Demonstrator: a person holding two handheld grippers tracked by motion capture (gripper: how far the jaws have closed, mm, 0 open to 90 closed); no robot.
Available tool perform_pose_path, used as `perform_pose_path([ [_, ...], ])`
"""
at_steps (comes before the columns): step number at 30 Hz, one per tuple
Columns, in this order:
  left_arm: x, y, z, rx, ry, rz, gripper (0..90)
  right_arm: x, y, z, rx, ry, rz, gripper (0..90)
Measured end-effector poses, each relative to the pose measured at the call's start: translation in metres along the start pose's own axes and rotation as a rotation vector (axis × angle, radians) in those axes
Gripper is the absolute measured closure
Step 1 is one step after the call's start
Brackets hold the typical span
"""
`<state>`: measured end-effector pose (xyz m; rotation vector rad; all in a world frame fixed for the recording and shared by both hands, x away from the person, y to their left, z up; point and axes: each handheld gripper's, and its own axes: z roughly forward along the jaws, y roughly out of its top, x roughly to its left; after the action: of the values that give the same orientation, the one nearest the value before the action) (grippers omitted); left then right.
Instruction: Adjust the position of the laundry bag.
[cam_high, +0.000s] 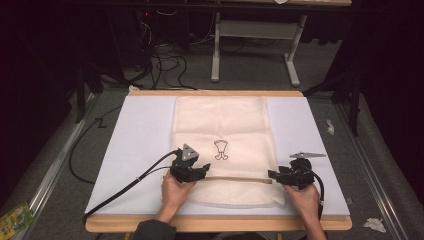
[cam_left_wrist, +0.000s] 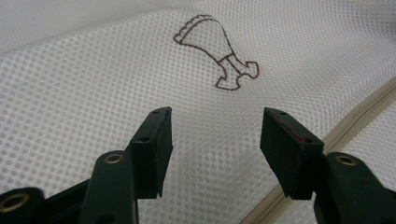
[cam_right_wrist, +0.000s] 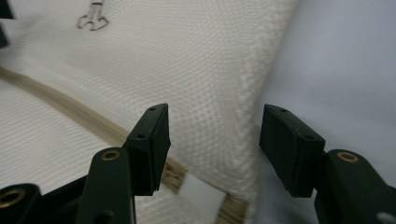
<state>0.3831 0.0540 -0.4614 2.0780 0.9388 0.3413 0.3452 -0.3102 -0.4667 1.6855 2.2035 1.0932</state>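
Note:
A cream mesh bag (cam_high: 220, 120) lies flat on the white sheet, with a brown drumstick drawing (cam_high: 221, 149) at its middle. A beige zipper strip (cam_high: 235, 178) runs across its near part. My left gripper (cam_high: 204, 169) is at the strip's left end, open and empty. In the left gripper view its jaws (cam_left_wrist: 215, 135) stand apart above the mesh (cam_left_wrist: 93, 79), below the drawing (cam_left_wrist: 217, 51), with the zipper (cam_left_wrist: 355, 121) to their right. My right gripper (cam_high: 272, 175) is at the strip's right end, also open. Its jaws (cam_right_wrist: 214, 135) straddle the bag's side edge (cam_right_wrist: 187, 56), beside the zipper (cam_right_wrist: 70, 109).
The white sheet (cam_high: 140, 140) covers a wooden table whose rim shows at the front. A small grey metal piece (cam_high: 306, 155) lies on the sheet behind the right gripper. Cables (cam_high: 165, 65) and a table frame (cam_high: 255, 45) stand on the floor beyond.

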Motion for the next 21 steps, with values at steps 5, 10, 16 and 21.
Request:
perform_pose_path([
  [5,-0.003,-0.001,0.01,0.021,-0.038,-0.014,43.0,0.009,0.004,0.007,0.03,0.018,-0.025,42.3],
  [10,-0.004,-0.003,0.015,0.036,-0.039,-0.015,42.3,0.011,0.005,0.008,0.037,0.014,-0.021,42.9],
  [16,-0.005,-0.001,0.014,0.03,-0.04,-0.012,42.4,0.016,0.01,0.011,0.066,-0.034,-0.04,42.7],
  [21,-0.005,-0.001,0.018,0.035,-0.041,-0.014,43.5,0.016,0.008,0.01,0.063,-0.043,-0.05,58.3],
])
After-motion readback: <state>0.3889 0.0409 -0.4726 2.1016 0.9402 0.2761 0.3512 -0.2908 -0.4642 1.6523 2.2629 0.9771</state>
